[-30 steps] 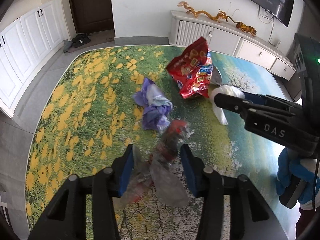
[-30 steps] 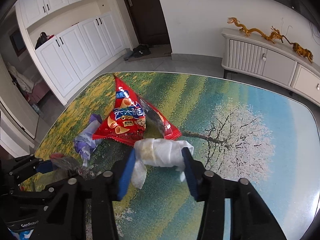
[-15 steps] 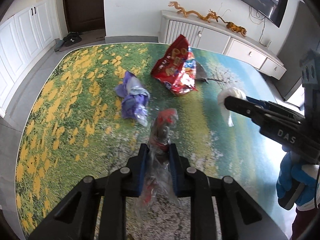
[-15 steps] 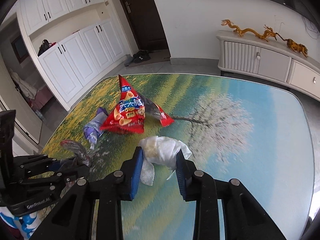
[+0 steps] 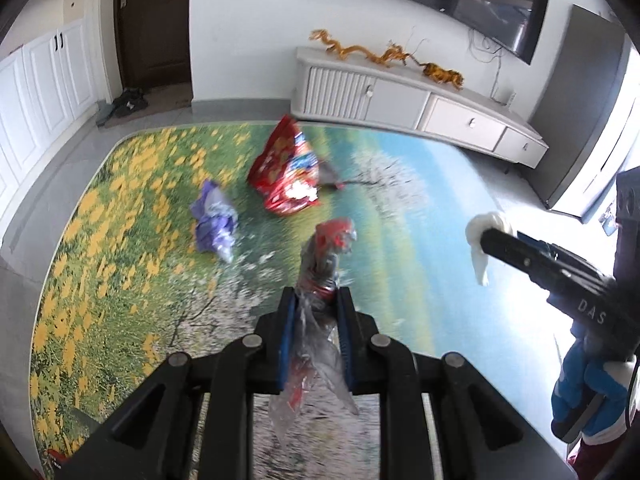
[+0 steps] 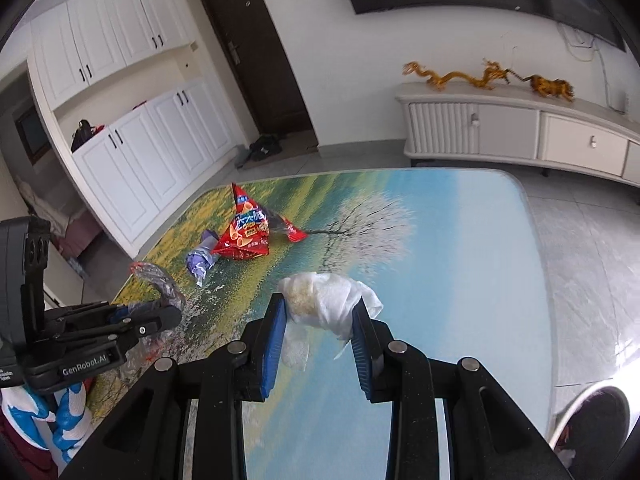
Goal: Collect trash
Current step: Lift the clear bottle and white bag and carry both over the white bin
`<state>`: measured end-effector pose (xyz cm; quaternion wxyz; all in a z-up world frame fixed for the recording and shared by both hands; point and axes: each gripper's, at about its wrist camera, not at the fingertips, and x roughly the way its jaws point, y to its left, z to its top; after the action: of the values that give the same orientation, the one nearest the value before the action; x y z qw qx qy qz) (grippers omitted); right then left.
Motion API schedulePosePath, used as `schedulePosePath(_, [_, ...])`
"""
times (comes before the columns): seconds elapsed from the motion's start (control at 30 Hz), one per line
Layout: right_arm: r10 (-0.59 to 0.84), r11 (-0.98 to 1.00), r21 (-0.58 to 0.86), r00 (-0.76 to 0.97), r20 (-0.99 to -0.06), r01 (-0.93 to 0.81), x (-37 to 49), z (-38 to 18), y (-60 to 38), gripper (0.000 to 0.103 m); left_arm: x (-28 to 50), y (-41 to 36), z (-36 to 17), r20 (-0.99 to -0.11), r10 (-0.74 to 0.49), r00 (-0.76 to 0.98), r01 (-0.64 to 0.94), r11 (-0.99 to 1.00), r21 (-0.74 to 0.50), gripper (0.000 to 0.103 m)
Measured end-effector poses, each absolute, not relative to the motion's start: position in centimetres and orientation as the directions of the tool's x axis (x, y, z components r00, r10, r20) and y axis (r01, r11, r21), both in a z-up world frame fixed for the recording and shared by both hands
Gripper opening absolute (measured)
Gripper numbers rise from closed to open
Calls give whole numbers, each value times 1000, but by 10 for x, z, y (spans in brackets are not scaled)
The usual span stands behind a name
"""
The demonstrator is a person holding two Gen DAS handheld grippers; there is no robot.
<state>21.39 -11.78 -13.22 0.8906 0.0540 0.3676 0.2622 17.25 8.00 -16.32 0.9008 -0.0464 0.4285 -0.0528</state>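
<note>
Above the table (image 5: 420,240), two grippers hang well apart: the left gripper (image 5: 316,300) pinches a clear wrapper (image 5: 324,256), the right gripper (image 6: 320,312) pinches a tissue (image 6: 332,296). On the tabletop lie a red bag (image 5: 288,172) and, near it, a purple wrapper (image 5: 214,220).

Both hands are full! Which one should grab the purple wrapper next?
Probably left. The left gripper is nearer the purple wrapper; the right gripper, holding the tissue, is farther. Either must unload first.

Snack bag (image 5: 289,172) lettering blurred, clear wrapper's (image 5: 316,344) lower end perhaps behind tool fingers
</note>
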Motion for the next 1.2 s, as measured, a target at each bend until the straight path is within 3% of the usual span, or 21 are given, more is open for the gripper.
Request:
schedulePosePath(0.53, [295, 950, 93, 761, -577, -298, 147, -89, -156, 29, 139, 21, -114, -713, -166, 682, 125, 986, -110, 18])
schedulePosePath(1.2, [177, 982, 142, 841, -511, -120, 126, -81, -253, 29, 142, -99, -88, -712, -263, 651, 315, 947, -61, 18])
